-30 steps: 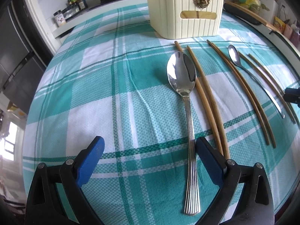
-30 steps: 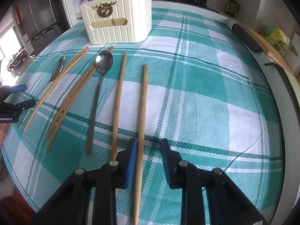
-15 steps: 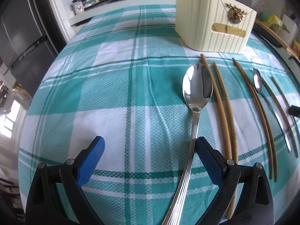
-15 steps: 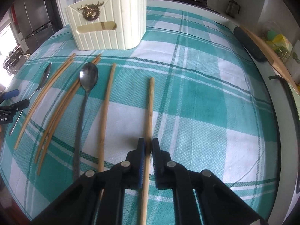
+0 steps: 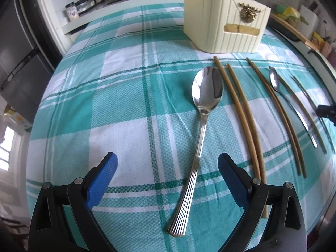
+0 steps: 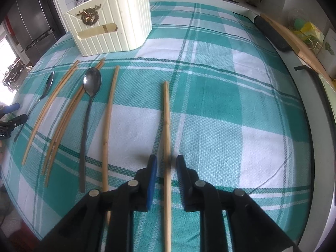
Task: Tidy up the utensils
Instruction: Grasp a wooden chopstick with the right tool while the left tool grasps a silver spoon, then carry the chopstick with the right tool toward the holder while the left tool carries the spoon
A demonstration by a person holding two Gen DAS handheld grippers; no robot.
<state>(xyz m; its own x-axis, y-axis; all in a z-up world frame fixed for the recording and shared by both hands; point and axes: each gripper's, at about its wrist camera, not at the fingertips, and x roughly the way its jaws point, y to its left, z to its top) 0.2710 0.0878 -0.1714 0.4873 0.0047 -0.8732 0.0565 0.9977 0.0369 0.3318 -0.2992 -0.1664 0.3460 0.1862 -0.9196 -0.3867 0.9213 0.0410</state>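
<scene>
Left gripper (image 5: 167,166) wide open, blue pads far apart, black arms low at the bottom of its view, pointing toward the far bench edge. Right gripper (image 6: 166,163) part open, jaws a narrow gap apart, neither pad clearly pressing anything, blue pad (image 6: 152,178) on the left finger, dark pad on the right. Left gripper's tip also shows at the left edge of the right view.

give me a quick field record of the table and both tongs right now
left tongs: open, jaws either side of the large spoon handle
right tongs: open, one chopstick between the jaws, gaps on both sides
cream holder: upright at the far end
also loose: other chopsticks, second spoon
surface: teal checked tablecloth
</scene>
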